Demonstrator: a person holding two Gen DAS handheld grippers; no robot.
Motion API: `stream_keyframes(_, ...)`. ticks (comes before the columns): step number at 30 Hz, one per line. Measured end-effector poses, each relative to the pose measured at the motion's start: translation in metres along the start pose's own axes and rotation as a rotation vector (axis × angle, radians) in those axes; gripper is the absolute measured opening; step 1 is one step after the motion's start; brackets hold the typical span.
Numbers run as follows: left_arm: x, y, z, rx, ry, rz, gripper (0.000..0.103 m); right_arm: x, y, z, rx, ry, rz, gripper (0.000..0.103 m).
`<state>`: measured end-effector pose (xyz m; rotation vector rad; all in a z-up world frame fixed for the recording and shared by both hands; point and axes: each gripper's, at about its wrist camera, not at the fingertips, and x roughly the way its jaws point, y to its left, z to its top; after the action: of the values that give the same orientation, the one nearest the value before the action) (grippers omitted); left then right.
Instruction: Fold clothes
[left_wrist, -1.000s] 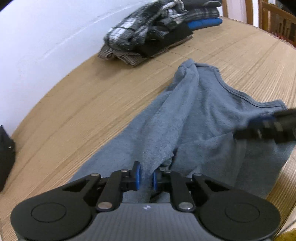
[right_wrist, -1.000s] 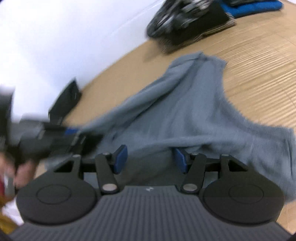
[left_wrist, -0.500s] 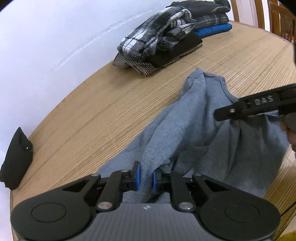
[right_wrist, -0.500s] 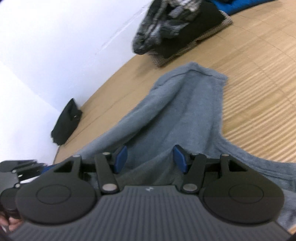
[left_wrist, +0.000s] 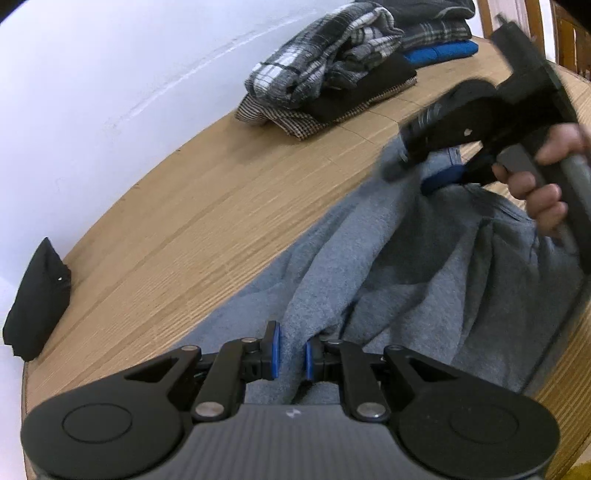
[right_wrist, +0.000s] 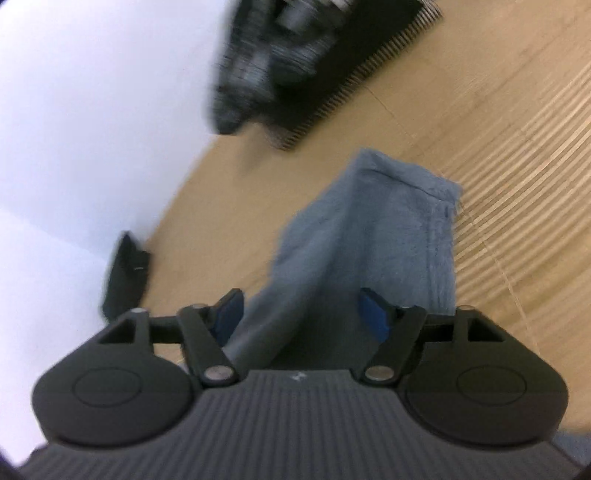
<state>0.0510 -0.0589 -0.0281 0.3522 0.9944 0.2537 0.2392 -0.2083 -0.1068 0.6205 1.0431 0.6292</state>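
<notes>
My left gripper (left_wrist: 291, 349) pinched tight on the grey sweatshirt (left_wrist: 424, 266), my right gripper (right_wrist: 301, 314) closing, jaws apart around its far fold, bamboo table (left_wrist: 221, 206)

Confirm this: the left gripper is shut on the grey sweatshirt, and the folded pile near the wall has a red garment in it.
Not quite. The garment in the folded pile is blue, not red, as the left wrist view shows. The left gripper is indeed shut on the grey sweatshirt.
</notes>
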Motion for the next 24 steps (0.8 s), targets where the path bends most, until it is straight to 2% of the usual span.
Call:
stream_keyframes(1,-0.003,0.001,0.000,-0.005,-0.004,0.004,0.014,0.003,0.000,0.001,-0.001,-0.006,-0.015,0.012)
stream_keyframes(2,-0.006,0.002,0.000,-0.010,-0.007,0.008,0.014,0.004,0.001,0.002,-0.002,-0.013,-0.028,0.009)
stream_keyframes(5,-0.016,0.000,-0.005,0.001,-0.004,0.004,0.014,-0.031,0.012,-0.014,-0.059,-0.107,0.011,0.009)
stream_keyframes(6,-0.016,-0.004,-0.008,0.012,0.005,0.000,0.014,-0.039,0.015,-0.021,-0.092,-0.117,-0.007,0.009)
stream_keyframes(8,-0.015,-0.013,-0.014,0.035,0.022,-0.009,0.015,-0.045,0.013,-0.033,-0.109,-0.122,-0.063,0.009)
stream_keyframes(11,0.001,-0.030,-0.022,0.075,0.078,-0.026,0.018,-0.034,0.003,-0.045,-0.138,-0.079,-0.130,0.013)
stream_keyframes(12,0.008,-0.035,-0.024,0.087,0.097,-0.038,0.019,-0.030,-0.002,-0.047,-0.150,-0.081,-0.132,0.011)
stream_keyframes(14,0.016,-0.044,-0.026,0.125,0.134,-0.037,0.020,-0.026,-0.005,-0.048,-0.186,-0.077,-0.133,0.016)
stream_keyframes(15,0.013,-0.046,-0.027,0.132,0.126,-0.035,0.021,-0.028,-0.003,-0.046,-0.199,-0.056,-0.143,0.019)
stream_keyframes(17,-0.001,-0.041,-0.028,0.113,0.106,-0.075,0.026,-0.042,0.000,-0.044,-0.213,-0.051,-0.181,0.033)
stream_keyframes(20,-0.021,-0.029,-0.028,0.066,0.082,-0.107,0.027,-0.079,0.004,-0.040,-0.266,-0.163,-0.184,0.036)
stream_keyframes(23,-0.033,-0.014,-0.021,0.021,0.031,-0.084,0.028,-0.091,0.008,-0.025,-0.331,-0.217,-0.176,0.046)
stream_keyframes(24,-0.032,-0.010,-0.018,0.007,0.020,-0.063,0.029,-0.088,0.008,-0.018,-0.344,-0.225,-0.177,0.046)
